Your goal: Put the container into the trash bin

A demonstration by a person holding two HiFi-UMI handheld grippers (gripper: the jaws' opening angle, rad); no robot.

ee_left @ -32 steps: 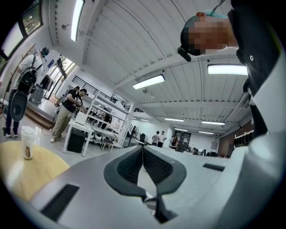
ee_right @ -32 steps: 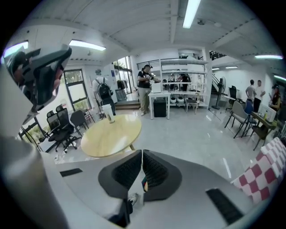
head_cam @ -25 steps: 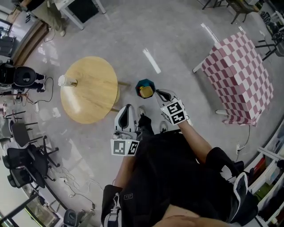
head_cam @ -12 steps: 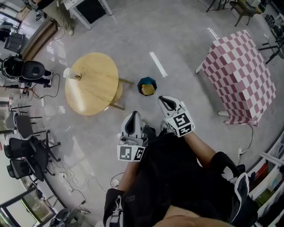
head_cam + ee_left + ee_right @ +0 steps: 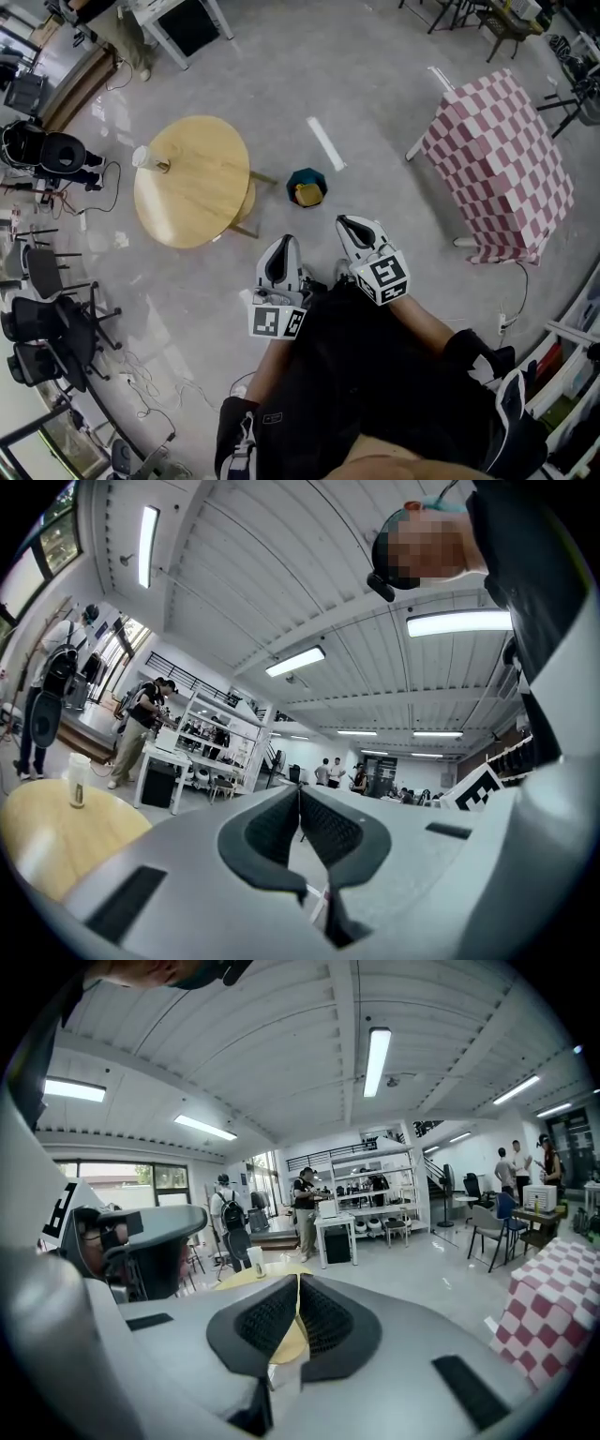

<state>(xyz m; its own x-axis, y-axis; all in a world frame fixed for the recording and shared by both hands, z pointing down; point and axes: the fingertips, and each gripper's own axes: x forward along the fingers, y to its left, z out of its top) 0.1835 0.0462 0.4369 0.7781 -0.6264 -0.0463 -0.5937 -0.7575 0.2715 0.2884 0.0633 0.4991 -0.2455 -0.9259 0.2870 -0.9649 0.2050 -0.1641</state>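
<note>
Both grippers had drawn back from the bin since a second before. The yellow container [image 5: 307, 194] lay inside the dark teal bin [image 5: 292, 180], which stood on the floor [image 5: 375, 112] just beside the round table [image 5: 192, 183]. Left gripper [image 5: 283, 242] and right gripper [image 5: 342, 220] were clenched, empty, near the bin.

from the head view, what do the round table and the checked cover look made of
Round table: likely pale wood or veneer, smooth with a slight sheen; even honey colour.
Checked cover: looks like matte cloth; it hangs down the sides, red and white squares.
</note>
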